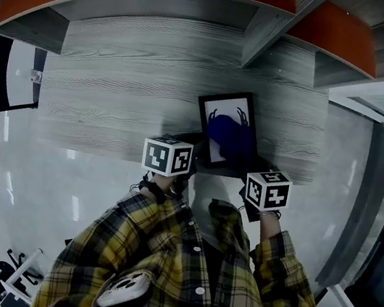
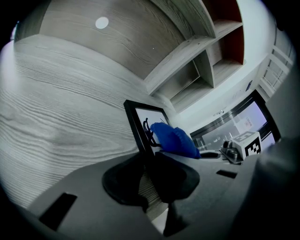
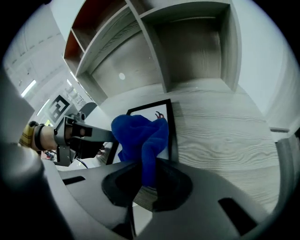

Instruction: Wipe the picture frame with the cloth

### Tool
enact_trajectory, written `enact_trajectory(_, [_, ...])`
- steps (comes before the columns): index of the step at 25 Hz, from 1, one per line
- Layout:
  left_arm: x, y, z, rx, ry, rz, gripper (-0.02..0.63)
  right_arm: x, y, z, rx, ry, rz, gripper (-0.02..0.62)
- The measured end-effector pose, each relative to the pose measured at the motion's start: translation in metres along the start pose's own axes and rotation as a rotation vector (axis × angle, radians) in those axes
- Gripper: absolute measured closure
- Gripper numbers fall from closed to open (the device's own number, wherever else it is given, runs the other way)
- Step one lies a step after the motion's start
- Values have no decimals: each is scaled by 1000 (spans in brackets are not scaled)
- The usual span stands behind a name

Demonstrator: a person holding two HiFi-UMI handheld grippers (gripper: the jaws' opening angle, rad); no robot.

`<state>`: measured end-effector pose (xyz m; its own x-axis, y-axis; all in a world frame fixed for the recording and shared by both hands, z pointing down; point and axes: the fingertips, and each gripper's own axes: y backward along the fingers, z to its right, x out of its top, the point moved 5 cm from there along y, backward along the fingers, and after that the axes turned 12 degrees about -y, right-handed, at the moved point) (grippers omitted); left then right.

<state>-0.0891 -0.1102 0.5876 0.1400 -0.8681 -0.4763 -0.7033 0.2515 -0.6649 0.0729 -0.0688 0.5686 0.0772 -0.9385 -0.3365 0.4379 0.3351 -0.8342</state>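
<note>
Head view: picture frame sits at the desk's near edge, with the blue cloth on its face. Left gripper view: my left gripper pinches the frame's lower edge. Right gripper view: my right gripper clamps the cloth. Hard strokes could, I reckon, twist the frame out of that thin pinch.

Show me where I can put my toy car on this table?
The big bare patch of table is left of the picture frame, running back to the wall. A narrower bare strip lies right of it. The front edge is crowded: the left gripper clamps the frame and the right gripper holds the cloth on it.
</note>
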Motion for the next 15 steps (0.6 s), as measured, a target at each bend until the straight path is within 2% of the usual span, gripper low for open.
enact_trajectory(8, [0,1,0,-4,-1,-2,526,6,29,53,-118,-76,59,552])
enact_trajectory(12, [2,-2,0,-1,-12,8,526,10,34,57,-126,-89,85,554])
enact_trajectory(15, [-1,2,0,11,-30,17,526,17,46,40,-94,-80,134,554])
